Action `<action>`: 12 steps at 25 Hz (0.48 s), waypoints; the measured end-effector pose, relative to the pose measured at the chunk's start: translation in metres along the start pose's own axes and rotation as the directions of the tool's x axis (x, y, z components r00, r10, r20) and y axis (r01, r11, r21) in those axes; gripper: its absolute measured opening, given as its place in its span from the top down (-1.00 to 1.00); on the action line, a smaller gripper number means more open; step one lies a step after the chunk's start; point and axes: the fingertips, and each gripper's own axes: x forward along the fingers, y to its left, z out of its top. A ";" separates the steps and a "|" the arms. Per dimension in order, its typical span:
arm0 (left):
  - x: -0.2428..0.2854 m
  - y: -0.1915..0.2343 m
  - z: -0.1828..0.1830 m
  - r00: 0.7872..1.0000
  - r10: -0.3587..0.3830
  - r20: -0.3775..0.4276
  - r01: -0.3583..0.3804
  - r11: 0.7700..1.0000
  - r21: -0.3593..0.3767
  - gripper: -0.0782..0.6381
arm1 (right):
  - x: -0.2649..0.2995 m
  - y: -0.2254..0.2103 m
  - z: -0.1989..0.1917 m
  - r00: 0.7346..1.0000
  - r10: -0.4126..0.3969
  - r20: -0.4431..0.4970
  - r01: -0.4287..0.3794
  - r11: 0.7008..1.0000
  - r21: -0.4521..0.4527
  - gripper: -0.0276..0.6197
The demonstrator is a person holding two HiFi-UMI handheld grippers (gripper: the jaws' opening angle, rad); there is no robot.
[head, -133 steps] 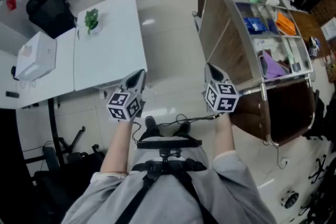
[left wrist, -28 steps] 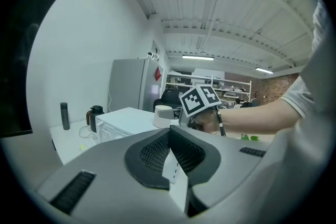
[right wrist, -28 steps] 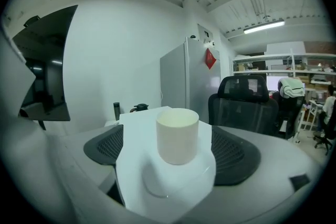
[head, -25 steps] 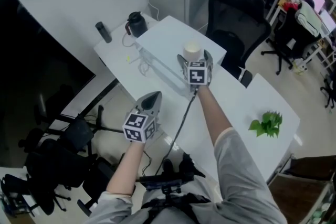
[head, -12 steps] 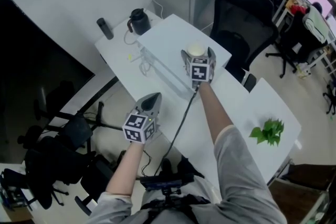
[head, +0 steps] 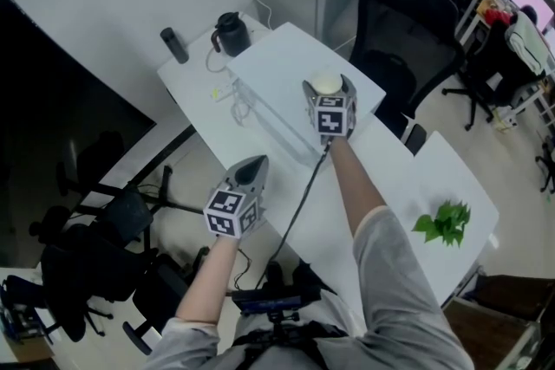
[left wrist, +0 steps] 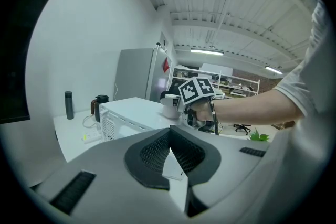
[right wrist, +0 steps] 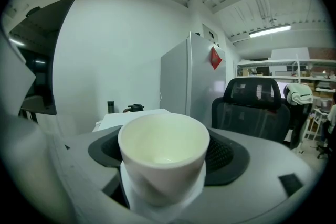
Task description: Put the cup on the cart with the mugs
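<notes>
The right tool, upper centre of the head view, has just been narrowing its jaws round the cup, and the pads look to be on its lower wall, so the pickup is starting. The cup stands upright on a white box on the bench, squarely between the jaws. The left tool, lower left, is closed and empty. No cart in sight.

One white cup, one black kettle, one dark bottle, one green plant, one power strip, one white vented box, and two grippers, the left gripper and the right gripper
</notes>
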 end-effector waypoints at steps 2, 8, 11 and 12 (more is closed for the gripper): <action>0.001 0.001 0.000 1.000 0.001 -0.002 -0.001 1.000 -0.002 0.77 | 0.001 -0.001 0.001 1.000 -0.001 0.006 0.001 1.000 0.005 -0.45; 0.002 0.002 -0.003 1.000 0.003 -0.004 -0.003 1.000 -0.004 0.77 | 0.003 0.002 0.001 1.000 0.014 -0.001 -0.014 1.000 -0.005 -0.45; 0.003 0.000 -0.003 1.000 0.003 -0.006 -0.003 1.000 -0.006 0.77 | 0.003 0.002 0.001 1.000 0.023 -0.005 -0.023 1.000 0.000 -0.45; 0.003 0.000 -0.003 1.000 0.003 -0.007 -0.003 1.000 -0.006 0.77 | 0.002 0.001 0.001 1.000 0.021 -0.007 -0.021 1.000 -0.001 -0.45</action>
